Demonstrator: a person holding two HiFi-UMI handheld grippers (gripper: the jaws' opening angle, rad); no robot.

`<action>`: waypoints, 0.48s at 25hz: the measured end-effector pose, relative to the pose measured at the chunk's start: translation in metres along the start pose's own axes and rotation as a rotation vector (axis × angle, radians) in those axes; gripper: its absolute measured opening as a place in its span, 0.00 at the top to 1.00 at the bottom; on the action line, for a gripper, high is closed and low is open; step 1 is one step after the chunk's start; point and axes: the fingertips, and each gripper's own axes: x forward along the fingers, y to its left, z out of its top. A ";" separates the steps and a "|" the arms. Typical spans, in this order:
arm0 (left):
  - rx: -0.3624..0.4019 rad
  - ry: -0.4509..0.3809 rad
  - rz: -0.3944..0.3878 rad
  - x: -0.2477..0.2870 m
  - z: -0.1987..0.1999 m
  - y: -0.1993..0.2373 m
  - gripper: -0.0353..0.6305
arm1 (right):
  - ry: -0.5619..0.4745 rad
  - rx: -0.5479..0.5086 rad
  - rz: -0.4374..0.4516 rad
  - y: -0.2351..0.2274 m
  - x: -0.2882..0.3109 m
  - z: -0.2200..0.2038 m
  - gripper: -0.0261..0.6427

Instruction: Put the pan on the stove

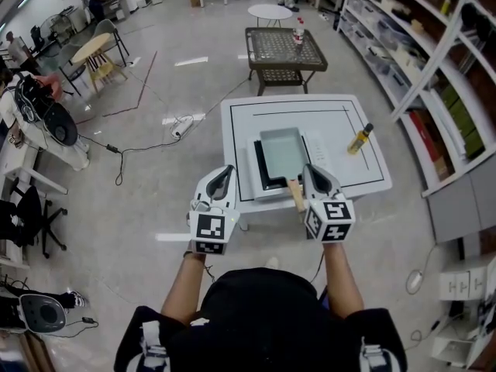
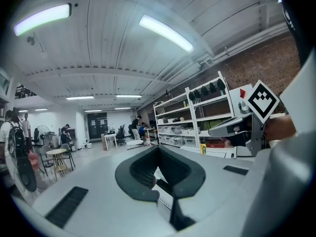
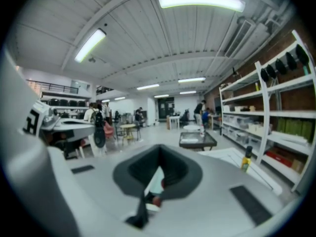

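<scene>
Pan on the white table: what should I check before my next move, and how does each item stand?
1. The rectangular pale-blue pan sits on the black-topped portable stove: ok in the head view.
2. Pan centred over the burner: cannot tell.
3. The pan's wooden handle is free. It points toward the person, and the right gripper is beside it, not on it: ok.
4. Right gripper ready to grasp: jaws together with nothing between them: not ok.
5. The left gripper is clear of the pan, shut and empty at the near left edge of the white table: ok.
6. The yellow bottle is apart from the stove, off to the right: ok.
</scene>
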 end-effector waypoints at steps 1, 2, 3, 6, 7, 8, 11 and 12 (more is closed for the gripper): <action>0.003 -0.001 0.001 0.000 0.000 0.000 0.91 | -0.002 -0.003 0.003 0.000 -0.001 -0.001 0.91; 0.005 -0.001 0.002 -0.001 0.000 0.000 0.91 | -0.004 -0.008 0.003 0.000 -0.001 -0.001 0.91; 0.007 -0.001 0.003 -0.001 0.000 -0.001 0.91 | -0.005 -0.012 0.003 0.000 -0.001 -0.001 0.91; 0.005 -0.001 0.003 -0.002 0.001 -0.002 0.91 | -0.009 -0.020 0.000 -0.002 -0.002 0.000 0.91; 0.003 -0.001 0.004 -0.002 0.001 -0.003 0.91 | -0.009 -0.020 -0.001 -0.003 -0.002 0.000 0.91; 0.000 -0.001 0.005 -0.002 0.001 -0.002 0.91 | -0.009 -0.019 -0.002 -0.003 -0.001 0.000 0.91; -0.004 -0.003 0.008 -0.002 0.001 -0.002 0.91 | -0.008 -0.013 -0.003 -0.005 -0.001 -0.001 0.91; -0.004 -0.004 0.008 -0.002 0.001 -0.002 0.91 | -0.008 -0.012 -0.004 -0.005 -0.001 -0.001 0.91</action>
